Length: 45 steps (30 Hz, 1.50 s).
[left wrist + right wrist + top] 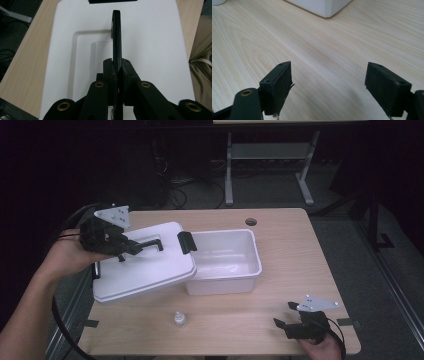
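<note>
Left tongs [131, 246]: clamping the black handle [151, 243] of the white lid [145, 265]; in the left gripper view the pads are pressing both faces of the handle [117, 37], which is standing on edge over the lid [150, 50]

Lid position: hanging tilted at the bench's left side, its right edge overlapping the left rim of the white bin [227, 265]; a black latch [186, 242] is sitting at that edge; whether lid and bin are touching I cannot tell

Lid handling: judging it light, stiff moulded plastic with smooth, slippery faces; the handle is the sensible hold, since the broad panel is offering the tongs nothing to pinch; held at the centre it is likely swinging if tipped

Bin: sitting open on the bench [290, 250], looking empty

Small bottle [180, 319]: standing upright near the bench's front edge, apart from the bin

Right tongs [283, 314]: resting low at the front right corner, jaws standing wide and gripping nothing; the right gripper view is showing bare bench [324, 50] between the pads and a bin corner [322, 7] beyond
</note>
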{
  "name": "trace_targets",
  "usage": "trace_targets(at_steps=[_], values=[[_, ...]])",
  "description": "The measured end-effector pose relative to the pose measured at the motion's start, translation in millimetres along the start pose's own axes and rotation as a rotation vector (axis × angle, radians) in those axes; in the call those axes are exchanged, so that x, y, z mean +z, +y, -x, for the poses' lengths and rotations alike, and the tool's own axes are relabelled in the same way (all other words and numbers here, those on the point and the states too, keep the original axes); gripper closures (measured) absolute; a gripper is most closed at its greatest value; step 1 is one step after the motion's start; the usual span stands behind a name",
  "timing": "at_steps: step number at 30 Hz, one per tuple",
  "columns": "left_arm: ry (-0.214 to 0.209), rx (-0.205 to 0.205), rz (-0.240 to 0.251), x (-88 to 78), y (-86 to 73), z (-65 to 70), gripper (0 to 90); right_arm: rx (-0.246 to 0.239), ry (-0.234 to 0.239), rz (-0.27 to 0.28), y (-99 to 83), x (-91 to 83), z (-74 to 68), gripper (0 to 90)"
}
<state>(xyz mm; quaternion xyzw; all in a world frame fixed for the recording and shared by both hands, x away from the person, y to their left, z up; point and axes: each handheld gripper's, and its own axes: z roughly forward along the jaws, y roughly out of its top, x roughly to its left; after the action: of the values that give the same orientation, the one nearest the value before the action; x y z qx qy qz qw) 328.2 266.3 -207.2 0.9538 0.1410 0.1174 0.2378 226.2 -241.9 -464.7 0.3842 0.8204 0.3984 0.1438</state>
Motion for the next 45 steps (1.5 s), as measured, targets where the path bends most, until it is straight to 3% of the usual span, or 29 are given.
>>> trace_targets(at_steps=[8,22,31,45], values=[[0.008,-0.036,0.0,-2.5,-29.3,1.3,84.4,0.005,-0.009,-0.007,-0.8,-0.8,-1.1,21.1],[0.017,-0.084,-0.013,0.5,-64.8,1.9,84.4,0.01,-0.014,-0.009,-1.7,-1.5,-0.8,21.1],[0.004,-0.147,-0.034,18.7,-95.1,1.2,84.4,0.008,-0.015,-0.011,-1.7,-1.8,-1.0,21.1],[-0.015,-0.198,-0.075,58.3,-124.7,3.2,84.3,0.006,-0.018,-0.013,-2.1,-2.2,-0.8,21.1]])
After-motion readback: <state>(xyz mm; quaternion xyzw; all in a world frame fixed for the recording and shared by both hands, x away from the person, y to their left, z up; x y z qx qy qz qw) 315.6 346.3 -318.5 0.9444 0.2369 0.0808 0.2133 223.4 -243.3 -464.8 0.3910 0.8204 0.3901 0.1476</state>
